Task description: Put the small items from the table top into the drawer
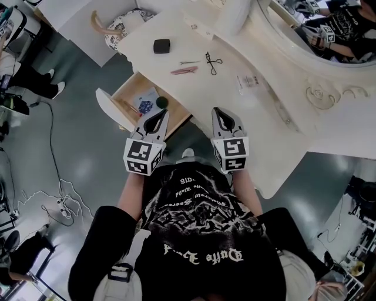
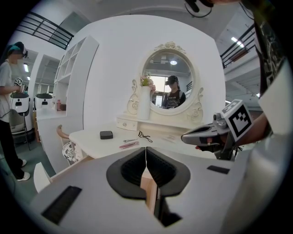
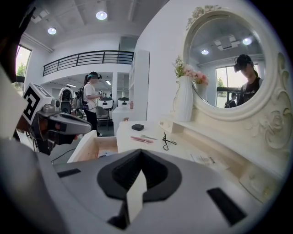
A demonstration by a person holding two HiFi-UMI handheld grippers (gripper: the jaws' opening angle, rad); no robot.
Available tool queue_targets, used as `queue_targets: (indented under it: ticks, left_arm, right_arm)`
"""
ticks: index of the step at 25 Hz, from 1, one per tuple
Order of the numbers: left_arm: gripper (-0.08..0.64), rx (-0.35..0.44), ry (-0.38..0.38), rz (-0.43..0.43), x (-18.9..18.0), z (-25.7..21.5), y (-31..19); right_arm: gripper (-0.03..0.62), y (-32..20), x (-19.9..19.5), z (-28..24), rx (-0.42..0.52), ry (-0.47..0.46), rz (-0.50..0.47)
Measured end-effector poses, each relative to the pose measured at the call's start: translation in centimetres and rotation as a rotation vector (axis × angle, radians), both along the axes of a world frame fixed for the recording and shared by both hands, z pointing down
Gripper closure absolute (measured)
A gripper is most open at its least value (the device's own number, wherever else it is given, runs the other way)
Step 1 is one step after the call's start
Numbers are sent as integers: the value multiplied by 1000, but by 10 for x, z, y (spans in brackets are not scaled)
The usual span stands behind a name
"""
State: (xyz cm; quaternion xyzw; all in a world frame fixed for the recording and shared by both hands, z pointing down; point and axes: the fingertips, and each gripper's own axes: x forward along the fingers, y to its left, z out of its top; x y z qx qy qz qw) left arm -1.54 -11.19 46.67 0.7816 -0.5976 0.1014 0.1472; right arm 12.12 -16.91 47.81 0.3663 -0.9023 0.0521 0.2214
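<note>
On the cream dressing table (image 1: 276,135) lie a small black box (image 1: 161,45), a pink clip (image 1: 184,70), a thin silver piece (image 1: 189,62), a black eyelash curler (image 1: 211,62) and a clear packet (image 1: 249,81). The wooden drawer (image 1: 126,88) stands pulled out at the table's left, with a blue patterned card (image 1: 147,104) and a dark round thing (image 1: 161,103) inside. My left gripper (image 1: 157,116) hovers over the drawer's near end, shut and empty. My right gripper (image 1: 222,113) hangs over the table's near edge, shut and empty. Both are well short of the items.
A white vase (image 1: 235,14) and an oval mirror (image 1: 317,29) stand at the back of the table. A patterned stool (image 1: 120,26) sits beyond the drawer. Cables (image 1: 59,200) trail on the grey floor at left. A person (image 3: 91,100) stands farther off.
</note>
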Motion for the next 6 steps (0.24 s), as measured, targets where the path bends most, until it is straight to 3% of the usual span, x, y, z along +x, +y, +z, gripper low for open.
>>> queue_targets:
  ticks: [6]
  left_arm:
    - [543, 0, 14, -5, 2, 0, 0]
  right_arm:
    - [583, 1, 3, -1, -3, 1, 6]
